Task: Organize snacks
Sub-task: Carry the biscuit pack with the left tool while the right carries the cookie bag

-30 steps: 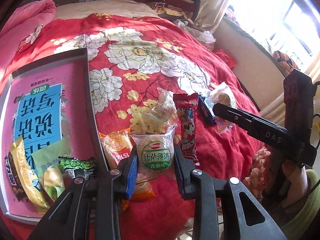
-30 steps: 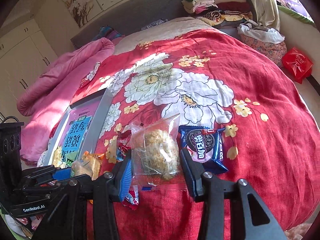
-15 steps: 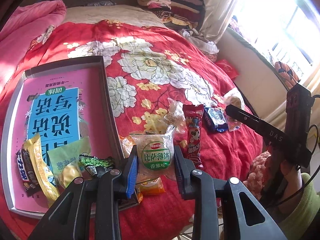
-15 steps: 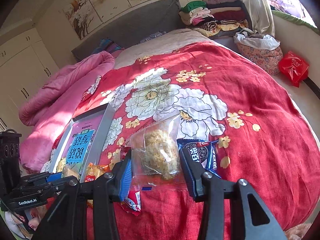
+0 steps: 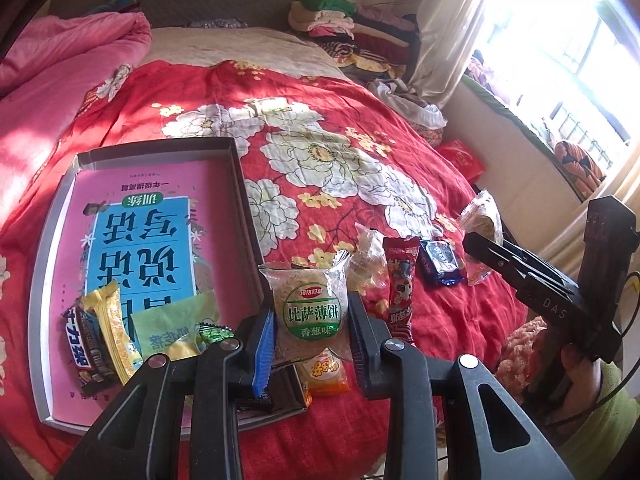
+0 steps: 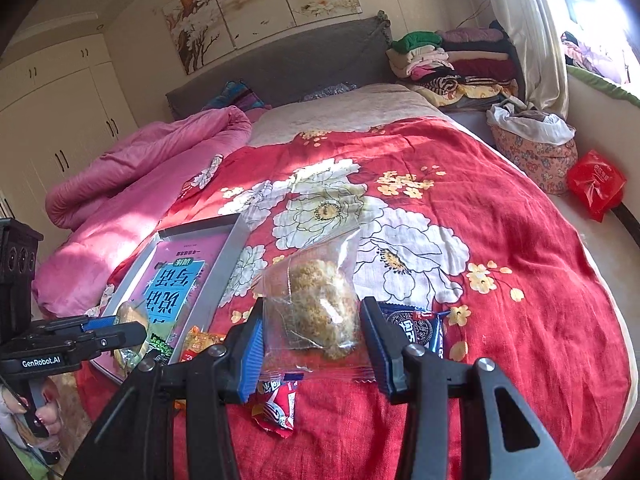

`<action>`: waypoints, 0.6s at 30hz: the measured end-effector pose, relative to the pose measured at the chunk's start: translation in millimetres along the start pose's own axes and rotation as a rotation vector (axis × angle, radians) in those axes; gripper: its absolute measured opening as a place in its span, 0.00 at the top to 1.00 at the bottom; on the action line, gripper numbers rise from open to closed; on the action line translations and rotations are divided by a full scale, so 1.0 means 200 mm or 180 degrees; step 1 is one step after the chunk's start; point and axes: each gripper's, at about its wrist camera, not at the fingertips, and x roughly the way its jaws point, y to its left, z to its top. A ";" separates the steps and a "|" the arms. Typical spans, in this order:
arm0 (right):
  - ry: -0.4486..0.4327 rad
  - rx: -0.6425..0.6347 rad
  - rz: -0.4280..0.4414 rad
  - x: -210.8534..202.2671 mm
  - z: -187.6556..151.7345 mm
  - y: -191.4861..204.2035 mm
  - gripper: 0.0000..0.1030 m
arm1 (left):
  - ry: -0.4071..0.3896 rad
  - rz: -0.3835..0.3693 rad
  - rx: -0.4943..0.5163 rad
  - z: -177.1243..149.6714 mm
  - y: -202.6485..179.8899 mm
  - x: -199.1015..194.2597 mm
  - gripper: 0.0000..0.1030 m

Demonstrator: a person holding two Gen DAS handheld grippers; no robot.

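The left gripper (image 5: 311, 322) grasps a green-labelled cracker packet (image 5: 308, 312), long axis toward twelve o'clock. The right gripper (image 6: 312, 334) grasps a clear snack bag (image 6: 316, 312), upright, tilted toward one o'clock.

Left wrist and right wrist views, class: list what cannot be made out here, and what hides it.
- Left wrist view: tray near corner and a dark wrapper, behind the left gripper.
- Right wrist view: red packet and blue cookie pack, partly behind the right gripper and its clear bag.
- Window: overexposed.
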 end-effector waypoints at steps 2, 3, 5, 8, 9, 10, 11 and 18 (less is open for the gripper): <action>-0.0013 -0.0071 0.0001 -0.01 0.00 0.03 0.56 | -0.0028 0.0024 -0.0017 0.00 0.02 -0.02 0.67; -0.0023 -0.0089 0.0004 -0.01 0.00 0.04 0.56 | -0.0043 0.0032 -0.0027 0.01 0.02 -0.02 0.67; -0.0039 -0.0125 0.0013 -0.02 0.00 0.05 0.56 | -0.0069 0.0041 -0.0056 0.01 0.04 -0.04 0.67; -0.0062 -0.0186 0.0019 -0.03 0.00 0.08 0.56 | -0.0111 0.0061 -0.0099 0.02 0.07 -0.07 0.67; -0.0074 -0.0206 0.0027 -0.04 0.00 0.08 0.56 | -0.0128 0.0065 -0.0117 0.02 0.08 -0.08 0.67; -0.0088 -0.0223 0.0045 -0.04 0.00 0.09 0.56 | -0.0142 0.0072 -0.0131 0.03 0.09 -0.08 0.67; -0.0098 -0.0238 0.0056 -0.04 0.00 0.10 0.56 | -0.0160 0.0088 -0.0143 0.03 0.10 -0.09 0.67; -0.0113 -0.0308 0.0100 -0.05 0.00 0.14 0.56 | -0.0297 0.0192 -0.0282 0.06 0.20 -0.18 0.67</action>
